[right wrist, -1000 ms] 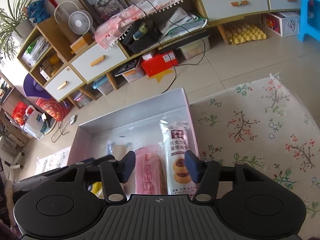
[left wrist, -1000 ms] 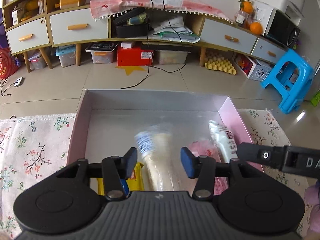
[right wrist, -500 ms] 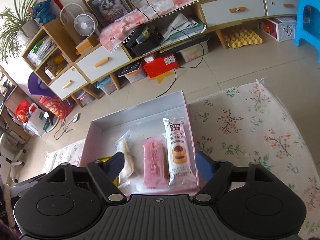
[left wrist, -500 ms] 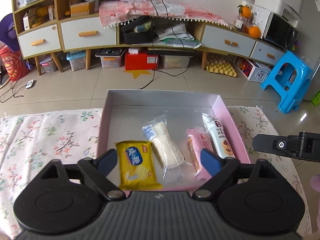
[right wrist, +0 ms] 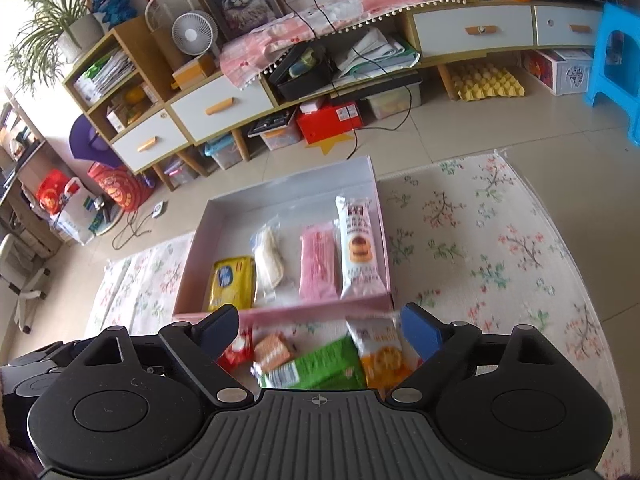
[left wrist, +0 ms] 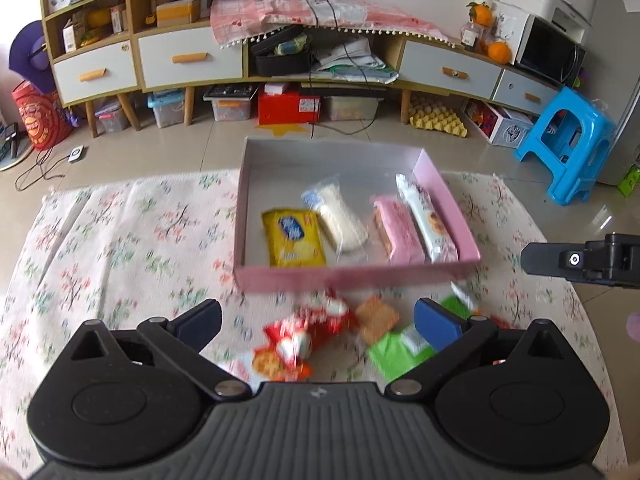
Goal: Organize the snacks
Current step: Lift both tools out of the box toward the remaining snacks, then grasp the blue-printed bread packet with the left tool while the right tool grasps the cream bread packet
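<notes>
Pink box (left wrist: 360, 276), pale grey inside, on white cloth (left wrist: 120, 240) printed with pink and green blossom sprigs.

Inside, left to right: yellow packet (left wrist: 292, 238) with blue oval, cream-white roll (left wrist: 340, 220) in clear wrap, pink packet (left wrist: 396, 230), white-and-pink packet (right wrist: 358, 246) showing a brown cake. In front: red packet (left wrist: 304, 332), green packet (right wrist: 316, 368), orange-and-white packet (right wrist: 378, 346). Blue pads (left wrist: 436, 326) on black grippers.
</notes>
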